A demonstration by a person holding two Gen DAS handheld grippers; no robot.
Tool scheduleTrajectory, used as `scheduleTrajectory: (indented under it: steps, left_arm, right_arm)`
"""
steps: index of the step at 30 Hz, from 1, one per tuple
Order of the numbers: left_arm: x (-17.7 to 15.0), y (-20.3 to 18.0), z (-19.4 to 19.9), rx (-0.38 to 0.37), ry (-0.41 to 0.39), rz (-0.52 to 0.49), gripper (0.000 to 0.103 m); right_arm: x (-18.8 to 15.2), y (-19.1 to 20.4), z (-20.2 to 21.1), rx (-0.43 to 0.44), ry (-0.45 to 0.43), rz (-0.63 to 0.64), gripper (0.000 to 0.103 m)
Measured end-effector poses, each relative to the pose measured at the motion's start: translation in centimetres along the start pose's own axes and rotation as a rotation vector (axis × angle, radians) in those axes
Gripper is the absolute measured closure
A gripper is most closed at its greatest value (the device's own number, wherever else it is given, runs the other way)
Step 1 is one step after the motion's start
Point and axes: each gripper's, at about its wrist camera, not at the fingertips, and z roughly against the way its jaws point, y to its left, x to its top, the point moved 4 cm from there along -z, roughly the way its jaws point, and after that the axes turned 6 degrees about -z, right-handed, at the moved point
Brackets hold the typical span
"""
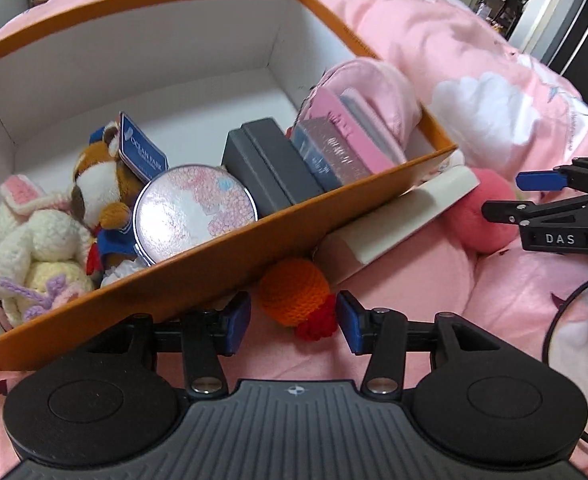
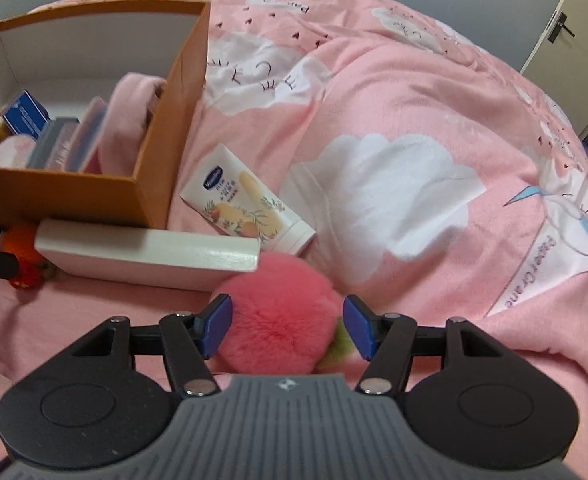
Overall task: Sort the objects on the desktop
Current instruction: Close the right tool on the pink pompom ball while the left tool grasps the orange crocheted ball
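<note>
Orange crochet toy (image 1: 294, 294) lies on the bed at the box's (image 1: 214, 248) six o'clock, between the left gripper's (image 1: 294, 322) wide, empty jaws. Right gripper (image 2: 286, 326), jaws equally wide, straddles the pink pompom (image 2: 278, 316) ungripped. Soft bedding may give, letting either slip sideways.

The left gripper (image 1: 294, 320) and right gripper (image 2: 286, 326) both point steeply downward, blue-padded jaws spread wide (nothing clamped).

A bed is covered by a pink quilt (image 2: 393, 92) printed with white clouds. Directly on it are set an orange box (image 1: 198, 276), a white box (image 2: 150, 256) beside it, a cream tube (image 2: 250, 204), an orange crocheted ball (image 1: 294, 296) and a pink fluffy ball (image 2: 282, 320).
</note>
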Motion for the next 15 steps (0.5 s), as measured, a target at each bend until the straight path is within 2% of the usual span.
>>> scheduleTrajectory:
  steps: [15]
  left_arm:
    - [0.6,0.2,-3.4,-0.098,0.058,0.042,0.044]
  right_arm:
    - [0.1,0.1,-5.1,0.076,0.157,-0.043,0.037]
